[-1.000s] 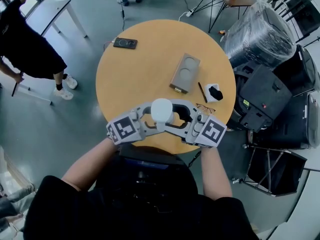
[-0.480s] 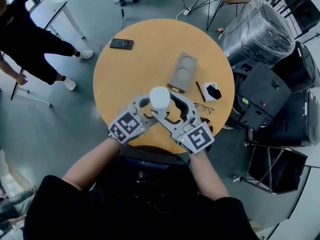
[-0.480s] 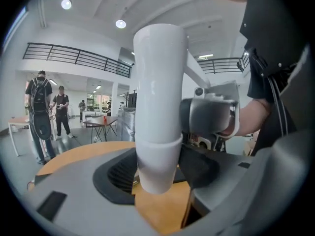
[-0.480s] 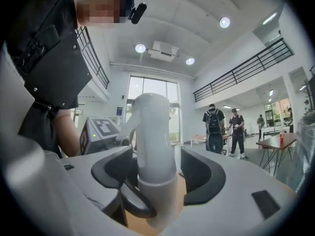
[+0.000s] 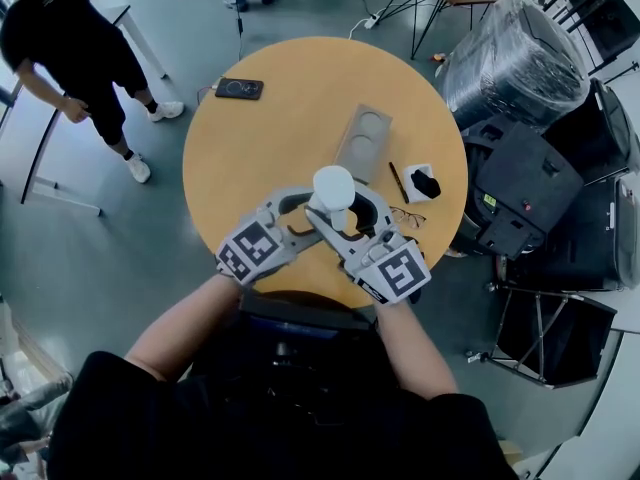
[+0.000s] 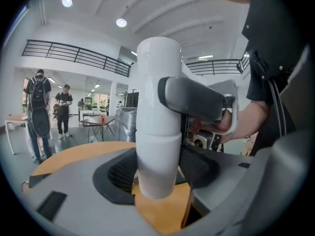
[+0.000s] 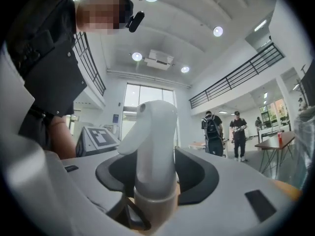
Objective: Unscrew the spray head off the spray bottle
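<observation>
near the table's front edge the left gripper is clamped on the lower body of the white spray bottle, pads touching both sides, bottle upright betw. the fingers. the right gripper comes in from the opposite side and higher up; its jaws have just been closing and now pinch the spray head at the neck, nozzle sticking up above the pads. farther back on the table lie a grey two-hole tray and a phone, both well apart from the bottle.
</observation>
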### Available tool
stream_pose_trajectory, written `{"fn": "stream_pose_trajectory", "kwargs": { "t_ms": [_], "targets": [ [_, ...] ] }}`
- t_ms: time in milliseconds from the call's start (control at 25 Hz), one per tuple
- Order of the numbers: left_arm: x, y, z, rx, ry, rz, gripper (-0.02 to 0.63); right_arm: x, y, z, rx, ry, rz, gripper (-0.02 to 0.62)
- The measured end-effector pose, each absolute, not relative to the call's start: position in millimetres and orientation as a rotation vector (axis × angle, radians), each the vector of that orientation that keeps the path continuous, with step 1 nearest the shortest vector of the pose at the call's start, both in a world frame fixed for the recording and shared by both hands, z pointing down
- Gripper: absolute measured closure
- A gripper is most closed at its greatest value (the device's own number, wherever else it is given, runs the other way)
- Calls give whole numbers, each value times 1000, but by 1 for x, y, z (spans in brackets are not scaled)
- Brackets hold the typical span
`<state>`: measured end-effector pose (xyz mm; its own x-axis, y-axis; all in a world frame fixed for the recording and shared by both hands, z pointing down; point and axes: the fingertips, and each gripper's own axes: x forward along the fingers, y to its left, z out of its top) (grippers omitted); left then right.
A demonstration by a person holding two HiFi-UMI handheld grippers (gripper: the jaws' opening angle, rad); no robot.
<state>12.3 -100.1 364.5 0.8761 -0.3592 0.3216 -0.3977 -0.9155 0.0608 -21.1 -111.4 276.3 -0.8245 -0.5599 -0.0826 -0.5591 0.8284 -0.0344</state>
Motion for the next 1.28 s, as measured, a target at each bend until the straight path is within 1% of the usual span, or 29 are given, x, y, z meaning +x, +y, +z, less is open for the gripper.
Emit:
{"fn": "stream_pose_trajectory", "kwargs": {
  "t_ms": [200,320,720,1280],
  "targets": [
    [13,-88,362,2973,-360,438,307,-20,-102,271,-535,2926,-170,351],
    [15,-86,362,2978,-314,427,307,-19,-101,269,-467,2919,-192,351],
    [12,-94,385,2925,-425,485,307,-12,-114,258,-583,2882,-141,351],
    [17,-98,425,2908,-472,485,304,12,-120,215,-659,2828,-54,351]
  ]
}}
